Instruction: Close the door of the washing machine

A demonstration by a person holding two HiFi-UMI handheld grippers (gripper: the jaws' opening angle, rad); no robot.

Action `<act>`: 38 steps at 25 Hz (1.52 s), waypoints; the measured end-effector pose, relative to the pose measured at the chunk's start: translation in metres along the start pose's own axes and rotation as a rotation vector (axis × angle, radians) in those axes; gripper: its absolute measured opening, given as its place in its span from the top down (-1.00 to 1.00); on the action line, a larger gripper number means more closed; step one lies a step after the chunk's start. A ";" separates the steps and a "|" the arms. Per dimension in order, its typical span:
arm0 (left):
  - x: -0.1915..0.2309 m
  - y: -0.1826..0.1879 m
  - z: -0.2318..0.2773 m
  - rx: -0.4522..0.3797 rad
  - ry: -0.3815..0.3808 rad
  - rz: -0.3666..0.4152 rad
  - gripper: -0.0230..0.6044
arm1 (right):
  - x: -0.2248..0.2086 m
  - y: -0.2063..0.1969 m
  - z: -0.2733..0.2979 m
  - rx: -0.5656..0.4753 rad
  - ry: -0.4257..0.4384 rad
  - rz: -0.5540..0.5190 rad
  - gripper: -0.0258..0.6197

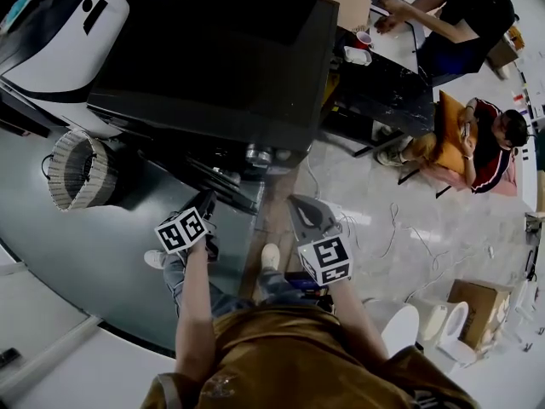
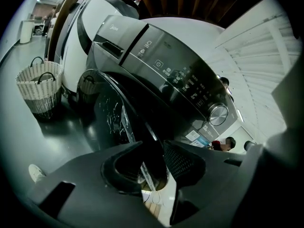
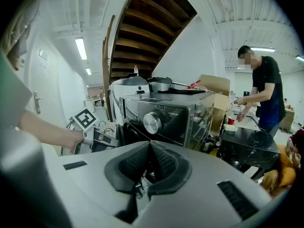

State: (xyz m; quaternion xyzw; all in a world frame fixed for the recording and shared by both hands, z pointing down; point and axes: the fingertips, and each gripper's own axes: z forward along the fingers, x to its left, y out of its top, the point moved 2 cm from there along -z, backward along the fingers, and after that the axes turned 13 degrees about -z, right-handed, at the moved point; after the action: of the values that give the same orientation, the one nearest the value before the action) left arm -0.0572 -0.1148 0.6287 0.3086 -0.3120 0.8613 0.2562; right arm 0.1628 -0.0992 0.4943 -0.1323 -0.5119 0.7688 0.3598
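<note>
The dark washing machine point(image 1: 213, 49) stands in front of me, its control panel and dial point(image 2: 218, 114) facing me. Its round door point(image 2: 111, 113) hangs ajar, swung out from the front. My left gripper point(image 2: 152, 148) is at the door's outer rim, and the dark edge runs between its jaws, which stand apart. In the head view the left gripper point(image 1: 204, 204) sits low at the machine's front. My right gripper point(image 1: 298, 207) hovers just right of it, apart from the machine. Its jaws point(image 3: 149, 146) meet at the tips with nothing between them.
A wicker basket point(image 1: 78, 170) stands on the floor to the left, beside a white machine point(image 1: 60, 32). A black table point(image 1: 383, 83) is at the right, with a standing person point(image 3: 263, 94) and a seated person point(image 1: 477, 143). Cables and a cardboard box point(image 1: 481, 309) lie on the floor.
</note>
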 end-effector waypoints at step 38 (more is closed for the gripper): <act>-0.030 0.023 0.049 0.019 -0.055 -0.133 0.57 | -0.012 -0.012 -0.002 0.046 -0.035 0.014 0.88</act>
State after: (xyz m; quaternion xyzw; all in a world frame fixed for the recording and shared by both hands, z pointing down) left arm -0.0329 -0.1714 0.6290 0.3544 -0.2896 0.8365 0.3013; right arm 0.1774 -0.1038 0.5019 -0.1142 -0.4991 0.7852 0.3483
